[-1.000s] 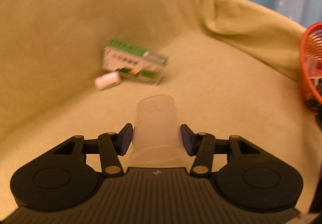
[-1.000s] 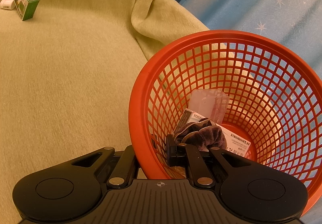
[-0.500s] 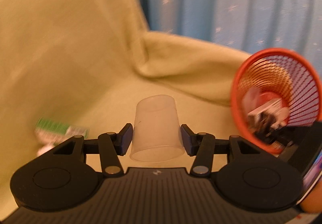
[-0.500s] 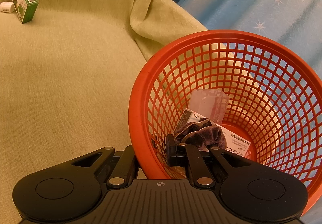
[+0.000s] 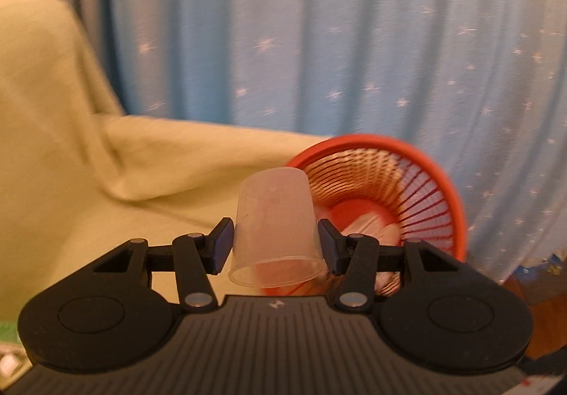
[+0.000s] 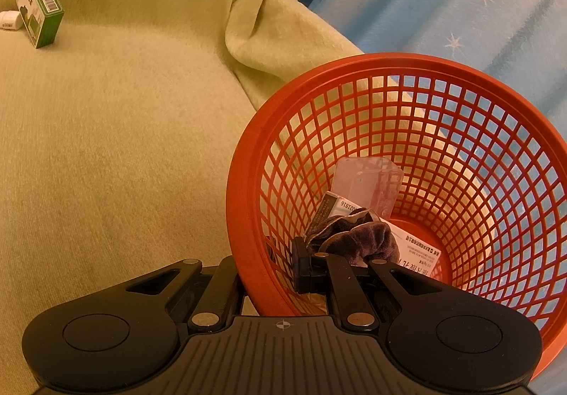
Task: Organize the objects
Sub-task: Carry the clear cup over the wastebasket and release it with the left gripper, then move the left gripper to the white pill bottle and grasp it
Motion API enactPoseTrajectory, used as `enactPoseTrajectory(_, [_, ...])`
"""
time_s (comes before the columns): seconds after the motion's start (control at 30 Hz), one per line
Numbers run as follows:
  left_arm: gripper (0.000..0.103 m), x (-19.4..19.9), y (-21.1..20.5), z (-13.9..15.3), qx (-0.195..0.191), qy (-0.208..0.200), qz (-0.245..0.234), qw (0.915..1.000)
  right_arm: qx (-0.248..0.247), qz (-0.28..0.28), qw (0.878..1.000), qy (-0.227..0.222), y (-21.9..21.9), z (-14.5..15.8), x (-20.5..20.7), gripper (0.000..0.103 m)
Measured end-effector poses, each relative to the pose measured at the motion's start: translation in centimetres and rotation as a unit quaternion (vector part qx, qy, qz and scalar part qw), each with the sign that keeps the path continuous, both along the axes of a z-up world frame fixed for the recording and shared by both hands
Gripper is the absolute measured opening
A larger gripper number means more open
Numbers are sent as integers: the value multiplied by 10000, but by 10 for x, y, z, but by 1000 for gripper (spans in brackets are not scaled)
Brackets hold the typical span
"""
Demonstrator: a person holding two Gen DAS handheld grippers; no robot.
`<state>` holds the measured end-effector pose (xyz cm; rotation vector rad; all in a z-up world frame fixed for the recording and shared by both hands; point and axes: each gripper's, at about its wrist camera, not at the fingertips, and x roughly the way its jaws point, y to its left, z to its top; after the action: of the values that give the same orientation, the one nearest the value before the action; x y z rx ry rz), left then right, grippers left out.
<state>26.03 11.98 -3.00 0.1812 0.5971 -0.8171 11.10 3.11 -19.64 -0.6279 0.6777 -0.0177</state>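
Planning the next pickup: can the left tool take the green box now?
Probably not. The left tool already holds the clear cup and faces the red basket; the green box lies far across the sofa.

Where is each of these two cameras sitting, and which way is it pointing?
Left wrist view: rides on the left tool, facing forward over its black fingers, which clamp a clear plastic cup; beyond are the round red mesh basket and a starry blue curtain.
Right wrist view: rides on the right tool, angled down, pinching the basket's rim; a green carton lies far left on the yellow-green cover.
Shared: basket, curtain, cover.
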Motion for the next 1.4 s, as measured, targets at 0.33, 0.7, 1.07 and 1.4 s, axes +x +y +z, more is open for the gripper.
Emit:
enactPoseTrajectory(0.33, [73, 10, -32, 4, -323, 136, -223, 9991, 58, 1, 10000, -20, 4, 1, 5, 5])
enactPoseTrajectory(0.7, [74, 25, 121, -37, 350, -31, 2038, 9784, 102, -17, 9999, -14, 15, 0, 19, 5])
enactPoseTrajectory(1.07, [74, 42, 258, -110, 481, 315, 4482, 8921, 84, -19, 10000, -10, 27, -3, 24, 5])
enactPoseTrajectory(1.4, [63, 89, 268, -165, 615, 537, 4784, 8744, 79, -18, 10000, -12, 38, -4, 32, 6])
